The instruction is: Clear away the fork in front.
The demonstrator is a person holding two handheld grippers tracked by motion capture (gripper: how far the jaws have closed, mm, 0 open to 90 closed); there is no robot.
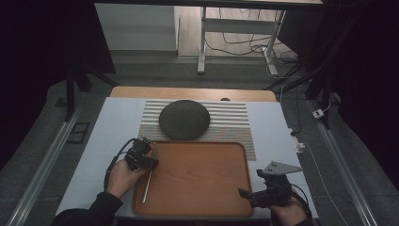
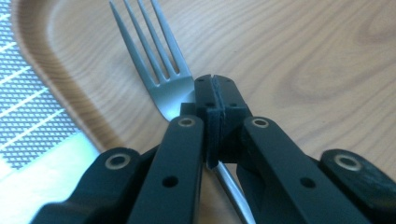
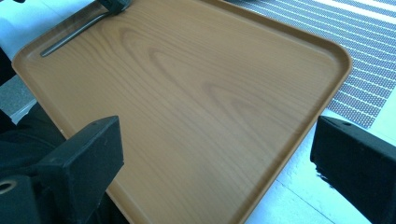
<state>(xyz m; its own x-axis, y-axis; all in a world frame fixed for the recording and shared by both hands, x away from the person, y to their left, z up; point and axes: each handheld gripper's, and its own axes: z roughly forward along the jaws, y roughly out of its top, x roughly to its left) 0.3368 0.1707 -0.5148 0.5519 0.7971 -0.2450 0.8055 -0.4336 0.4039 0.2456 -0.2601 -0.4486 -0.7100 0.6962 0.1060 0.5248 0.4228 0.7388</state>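
Slim silver metal fork (image 2: 161,74) – four long tines, matte neck – lies along left side of brown wooden tray (image 1: 202,188). Left gripper view reveals tines and clamp point; high view gives whole handle, dark round plate (image 1: 184,119) on striped mat (image 1: 235,120). Left gripper (image 2: 215,100) jaws pinch fork neck, tines beyond tips. Right gripper (image 1: 249,194) jaws wide, holding nothing, at tray's near right corner.

The left gripper (image 1: 141,154) sits at about nine o'clock in the high view, held in the left hand (image 1: 123,175), whose dark-sleeved forearm enters from seven o'clock. Its two black fingers (image 2: 205,100) are pressed tight together, pointing toward one o'clock. The right gripper (image 1: 254,189) waits at five o'clock in the right hand (image 1: 288,212), its fingers (image 3: 88,154) spread wide apart, aimed toward ten o'clock.
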